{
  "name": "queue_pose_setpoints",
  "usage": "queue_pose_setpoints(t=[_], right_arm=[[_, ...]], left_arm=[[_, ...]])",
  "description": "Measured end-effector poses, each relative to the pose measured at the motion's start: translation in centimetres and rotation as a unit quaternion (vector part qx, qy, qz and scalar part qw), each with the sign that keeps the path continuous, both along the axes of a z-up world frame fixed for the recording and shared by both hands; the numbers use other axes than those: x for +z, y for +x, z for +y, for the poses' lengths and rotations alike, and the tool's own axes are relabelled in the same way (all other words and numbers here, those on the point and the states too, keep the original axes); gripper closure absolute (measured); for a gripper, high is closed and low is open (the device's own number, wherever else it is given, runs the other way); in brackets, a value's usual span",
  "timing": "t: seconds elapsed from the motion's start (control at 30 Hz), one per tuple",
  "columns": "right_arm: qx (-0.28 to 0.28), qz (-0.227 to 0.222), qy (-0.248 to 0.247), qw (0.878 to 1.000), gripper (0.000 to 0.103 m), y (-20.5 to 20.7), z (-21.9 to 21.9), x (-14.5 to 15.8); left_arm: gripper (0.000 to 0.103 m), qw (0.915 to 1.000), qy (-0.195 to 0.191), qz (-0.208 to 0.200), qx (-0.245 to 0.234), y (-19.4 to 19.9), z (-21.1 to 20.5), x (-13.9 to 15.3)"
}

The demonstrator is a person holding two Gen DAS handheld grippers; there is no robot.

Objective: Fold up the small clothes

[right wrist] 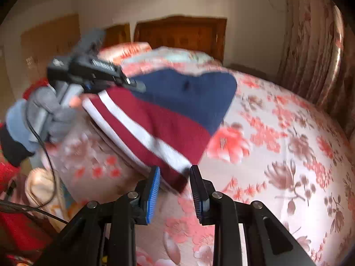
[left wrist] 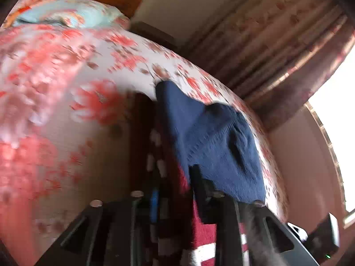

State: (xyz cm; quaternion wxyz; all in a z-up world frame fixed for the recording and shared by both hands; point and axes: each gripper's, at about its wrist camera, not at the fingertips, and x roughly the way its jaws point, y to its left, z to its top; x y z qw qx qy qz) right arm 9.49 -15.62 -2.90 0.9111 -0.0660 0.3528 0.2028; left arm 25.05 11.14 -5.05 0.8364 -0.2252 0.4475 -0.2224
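A small garment (right wrist: 168, 115), navy blue at one end and dark red with white stripes at the other, hangs lifted over the floral bed. My left gripper (right wrist: 124, 82) is shut on its far edge; in the left wrist view the cloth (left wrist: 213, 141) drapes over the gripper (left wrist: 175, 177). My right gripper (right wrist: 175, 184) is open, and the garment's red corner lies between its blue-padded fingers (right wrist: 154, 190) without being pinched.
The bed (right wrist: 277, 155) has a red-and-pink floral cover, with pillows (left wrist: 66, 11) and a wooden headboard (right wrist: 182, 33) at the far end. Floral curtains (right wrist: 310, 44) hang on the right. A gloved hand (right wrist: 48, 110) holds the left gripper, with cables trailing below.
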Motion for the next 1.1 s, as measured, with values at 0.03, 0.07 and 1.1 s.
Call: queue_pose_setpoints(t=[0.03, 0.07, 1.1], right_arm=[[0.004, -0.011, 0.011, 1.0, 0.075, -0.2, -0.1, 0.5], [0.007, -0.023, 0.021, 0.999, 0.075, -0.4, -0.1, 1.1], [0.013, 0.014, -0.049, 0.999, 0.075, 12.1, 1.9, 0.2]], left_arm=[[0.0, 0.9995, 0.01, -0.017, 0.024, -0.6, 0.6, 0.9], [0.0, 0.9979, 0.024, -0.039, 0.045, -1.4, 1.0, 2.0], [0.0, 0.9953, 0.094, -0.018, -0.014, 6.1, -7.4, 2.8]])
